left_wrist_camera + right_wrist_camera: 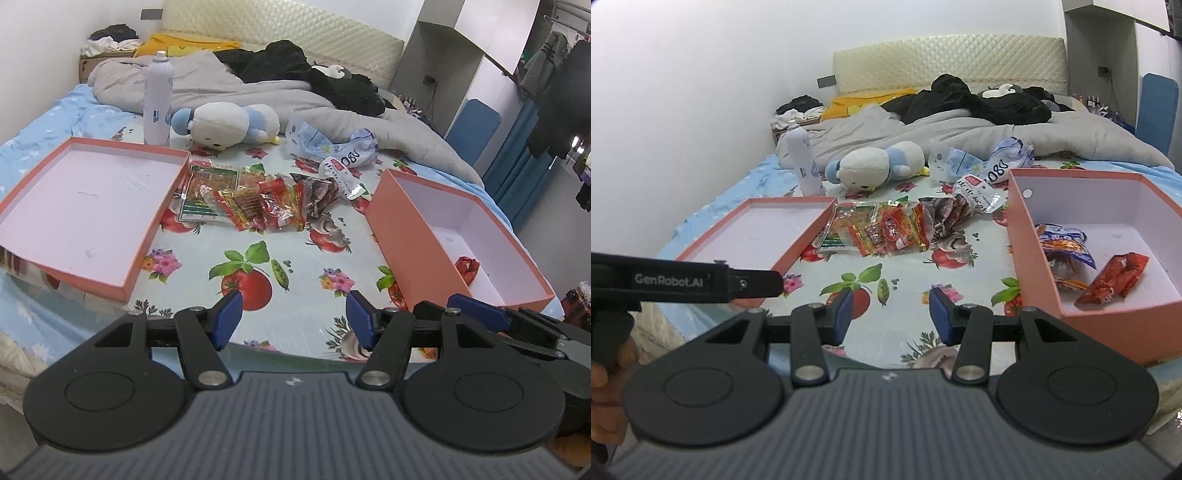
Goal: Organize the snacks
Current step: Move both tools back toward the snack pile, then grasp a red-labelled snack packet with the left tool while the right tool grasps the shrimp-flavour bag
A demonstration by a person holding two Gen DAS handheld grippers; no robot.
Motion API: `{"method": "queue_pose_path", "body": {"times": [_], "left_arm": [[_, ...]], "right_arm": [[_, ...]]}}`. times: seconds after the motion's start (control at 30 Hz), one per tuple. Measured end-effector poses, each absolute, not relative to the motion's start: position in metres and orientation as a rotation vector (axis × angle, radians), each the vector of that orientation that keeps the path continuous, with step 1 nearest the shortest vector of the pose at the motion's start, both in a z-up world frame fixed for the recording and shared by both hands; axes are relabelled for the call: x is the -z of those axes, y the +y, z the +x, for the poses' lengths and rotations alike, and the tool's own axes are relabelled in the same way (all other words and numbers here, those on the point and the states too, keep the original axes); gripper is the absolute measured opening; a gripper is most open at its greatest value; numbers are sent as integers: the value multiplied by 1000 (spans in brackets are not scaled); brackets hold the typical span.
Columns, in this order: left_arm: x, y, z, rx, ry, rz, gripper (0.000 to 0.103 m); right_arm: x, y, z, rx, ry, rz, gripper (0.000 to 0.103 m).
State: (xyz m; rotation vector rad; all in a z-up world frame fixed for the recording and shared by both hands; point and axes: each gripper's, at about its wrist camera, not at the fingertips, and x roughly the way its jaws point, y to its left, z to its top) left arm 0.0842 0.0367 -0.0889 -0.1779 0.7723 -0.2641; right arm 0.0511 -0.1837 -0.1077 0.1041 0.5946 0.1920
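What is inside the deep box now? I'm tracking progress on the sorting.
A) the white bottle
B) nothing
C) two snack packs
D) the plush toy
C: the right wrist view shows a blue pack and a red pack lying in the deep box, while the plush and bottle sit outside it on the bed.

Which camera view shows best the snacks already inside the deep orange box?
The right wrist view: it looks into the deep orange cardboard box, showing a blue-and-orange snack packet and a red wrapper. The left wrist view shows only the red wrapper behind the box wall.
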Motion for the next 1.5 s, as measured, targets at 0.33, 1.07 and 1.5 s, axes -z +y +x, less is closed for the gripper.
{"method": "queue_pose_path", "body": {"times": [0.33, 1.07, 1.5], "left_arm": [[114, 37, 147, 256, 805, -164, 67], [176, 34, 311, 190, 839, -199, 68], [209, 22, 373, 260, 849, -307, 69]], "right_arm": [[126, -173, 100, -192, 617, 93, 48], [181, -176, 240, -158, 673, 86, 67], [207, -219, 323, 45, 634, 293, 67]]}}
